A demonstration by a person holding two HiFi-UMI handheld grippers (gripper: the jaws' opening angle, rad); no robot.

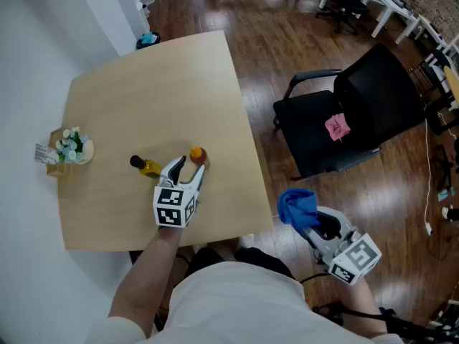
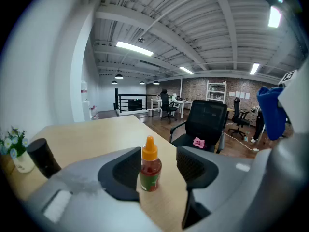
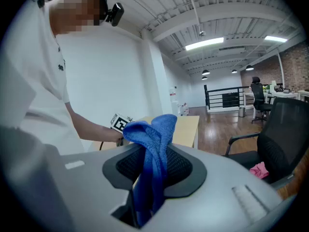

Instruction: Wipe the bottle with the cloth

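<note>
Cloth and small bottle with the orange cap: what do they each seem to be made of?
The cloth looks like soft blue fabric, likely microfibre or terry: matte, finely ribbed, hanging in limp folds. The bottle is probably clear glossy plastic, since red contents show through above a green label; glass cannot be ruled out. Its orange cap looks like smooth opaque plastic.

A light wooden table (image 1: 143, 77) stands on a dark plank floor (image 1: 287, 41), close beside a white wall (image 1: 29, 41); a black office chair (image 1: 380, 84) sits off its right edge; white desks (image 1: 391, 2) stand near a brick wall (image 2: 193, 88); strip lights (image 2: 135, 48) glow under a white ribbed ceiling (image 2: 193, 28); a black railing (image 3: 229, 100) runs farther back.
</note>
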